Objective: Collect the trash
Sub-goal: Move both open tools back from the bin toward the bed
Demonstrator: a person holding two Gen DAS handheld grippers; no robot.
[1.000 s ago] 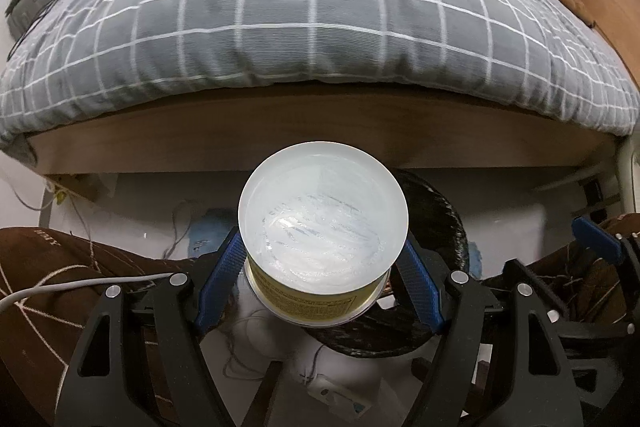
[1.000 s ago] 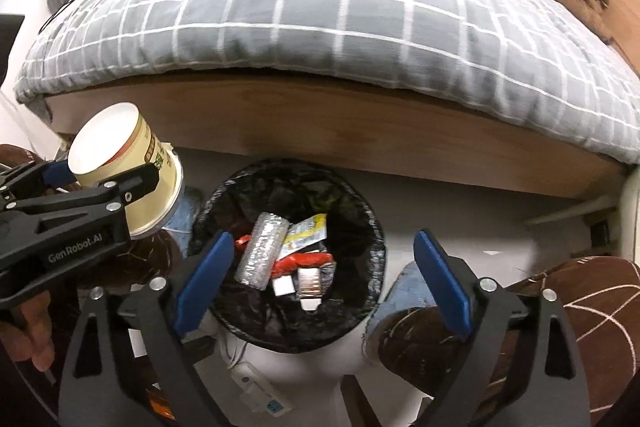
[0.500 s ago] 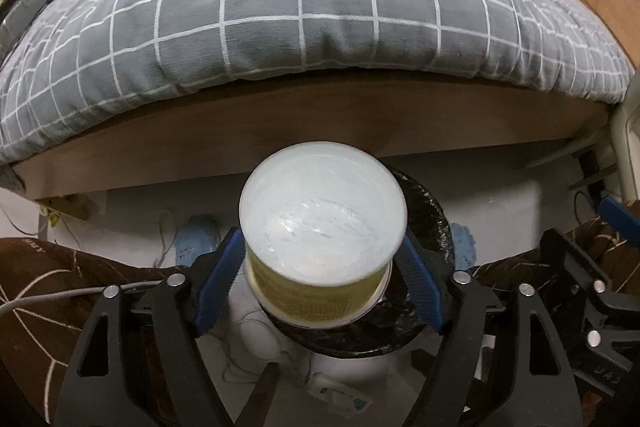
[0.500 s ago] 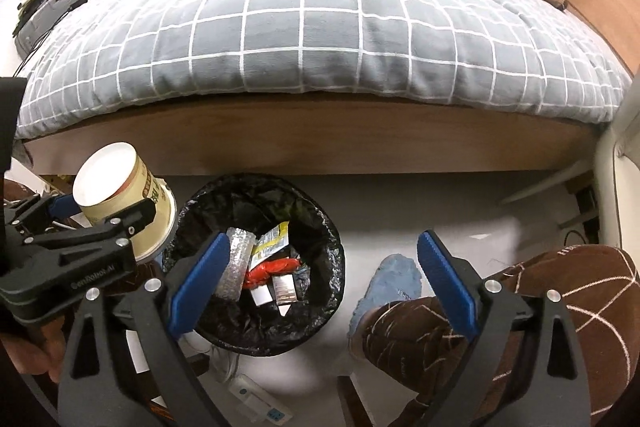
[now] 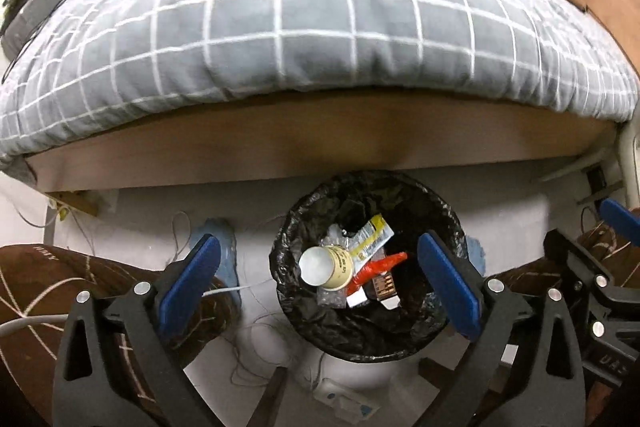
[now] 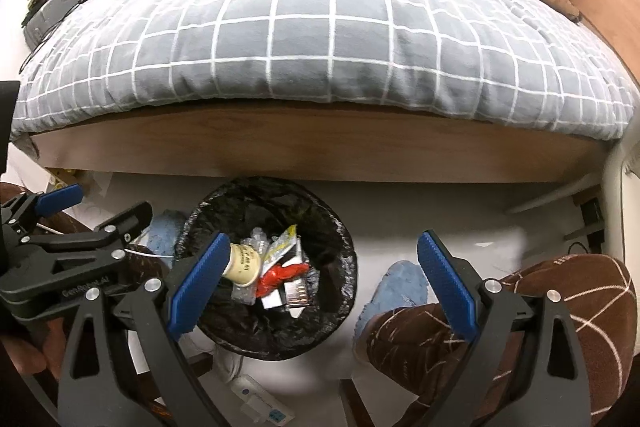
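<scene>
A yellow paper cup [image 5: 326,267] [image 6: 243,265] lies on its side inside the black-lined trash bin [image 5: 436,327] [image 6: 332,311], on top of wrappers and a red scrap. My left gripper [image 5: 318,283] hangs above the bin, its jaws opening wide with nothing between the blue pads. It also shows at the left edge of the right wrist view, as the left gripper [image 6: 94,211]. My right gripper [image 6: 320,283] is open and empty above the bin's right side and the floor.
The bed with a grey checked quilt [image 5: 320,27] and wooden side board [image 6: 320,147] stands just behind the bin. A person's legs in brown patterned trousers [image 6: 520,307] and blue slippers [image 6: 404,283] flank the bin. A white power strip [image 6: 260,403] and cables lie on the floor.
The left gripper's jaws spread apart and the cup it held dropped into the bin. The right gripper stayed open and hardly shifted.
</scene>
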